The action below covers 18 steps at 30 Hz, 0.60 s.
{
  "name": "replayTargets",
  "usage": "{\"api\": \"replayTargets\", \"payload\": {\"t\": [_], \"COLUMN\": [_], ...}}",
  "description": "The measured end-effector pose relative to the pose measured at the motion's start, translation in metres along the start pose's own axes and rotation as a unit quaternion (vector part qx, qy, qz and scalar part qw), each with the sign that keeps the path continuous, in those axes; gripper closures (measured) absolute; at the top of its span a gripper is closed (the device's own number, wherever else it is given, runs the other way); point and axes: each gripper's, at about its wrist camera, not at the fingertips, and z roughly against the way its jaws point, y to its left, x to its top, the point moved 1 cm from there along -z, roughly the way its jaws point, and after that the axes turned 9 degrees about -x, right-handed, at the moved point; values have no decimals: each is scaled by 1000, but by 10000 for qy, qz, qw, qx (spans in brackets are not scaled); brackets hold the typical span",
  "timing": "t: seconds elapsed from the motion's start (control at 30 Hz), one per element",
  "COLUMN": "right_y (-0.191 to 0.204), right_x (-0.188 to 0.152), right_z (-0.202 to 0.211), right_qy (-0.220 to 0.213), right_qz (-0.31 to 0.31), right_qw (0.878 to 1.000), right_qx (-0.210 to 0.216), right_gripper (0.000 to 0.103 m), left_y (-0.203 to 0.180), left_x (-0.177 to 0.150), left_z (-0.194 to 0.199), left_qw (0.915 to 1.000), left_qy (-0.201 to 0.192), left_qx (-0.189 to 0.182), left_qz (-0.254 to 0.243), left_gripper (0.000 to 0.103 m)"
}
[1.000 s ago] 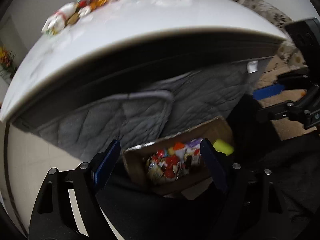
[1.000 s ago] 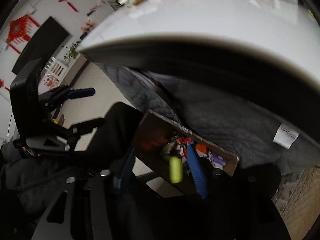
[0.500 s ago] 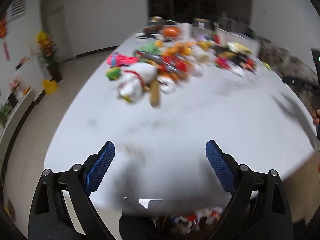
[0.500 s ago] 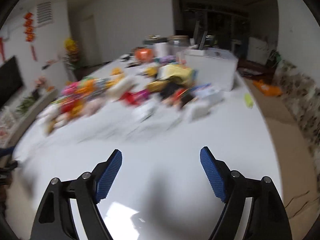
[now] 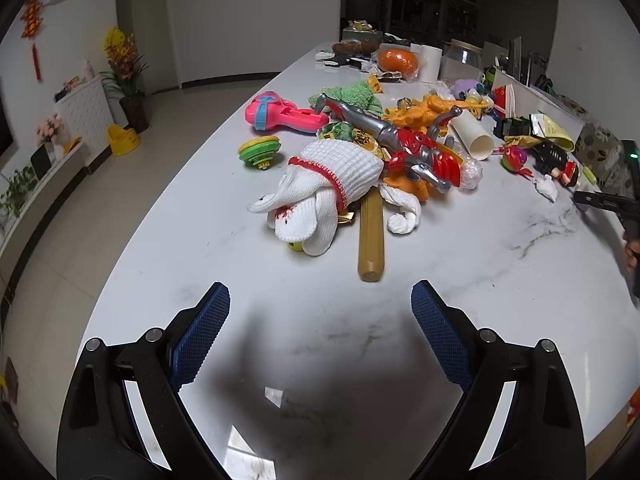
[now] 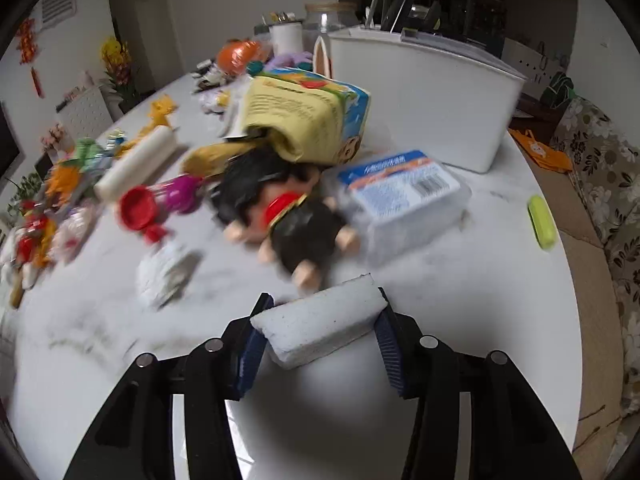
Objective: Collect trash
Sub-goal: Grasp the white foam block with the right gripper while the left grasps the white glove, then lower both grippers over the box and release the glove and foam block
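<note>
While the left gripper (image 5: 320,316) hangs wide and empty, the right gripper (image 6: 318,334) is closing on a white block (image 6: 318,330), a doll (image 6: 288,216) just beyond.

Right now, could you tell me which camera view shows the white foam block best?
The right wrist view: the white foam block fills the gap between the closing right claw pads, near and fairly sharp. The left wrist view does not show it.

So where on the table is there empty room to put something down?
The near table is bare, between the left tool and the white glove. There is also bare room right of the wet-wipes pack, by the green thing at the edge. The middle toy pile is crowded.
</note>
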Motion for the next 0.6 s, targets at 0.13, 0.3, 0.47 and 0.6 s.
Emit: {"api": "replayTargets", "payload": {"t": [0.13,0.3,0.47,0.6], "right_y": [6,23,34,44], "right_x": [-35,-81,-114,-130], "right_z": [41,82,115,123], "right_qy": [-185,-258,-154,-81], "right_qz": [-217,-420,-523,-523], "right_qw": [9981,9928,9875,9859], "right_qx": [541,1095,1477,1585], "right_gripper": [53,53,52,52], "left_y": [6,13,15,20], "left_x": [8,26,57,76], "left_z": [-10,-24,-60,-81], "left_qw": [10000,10000,9990,9989], "left_qy": [-8,-3,301,393], "left_qx": [-27,71,-20,-98], "left_qz": [50,-66,-326,-245], "left_gripper": [13,13,13,57]}}
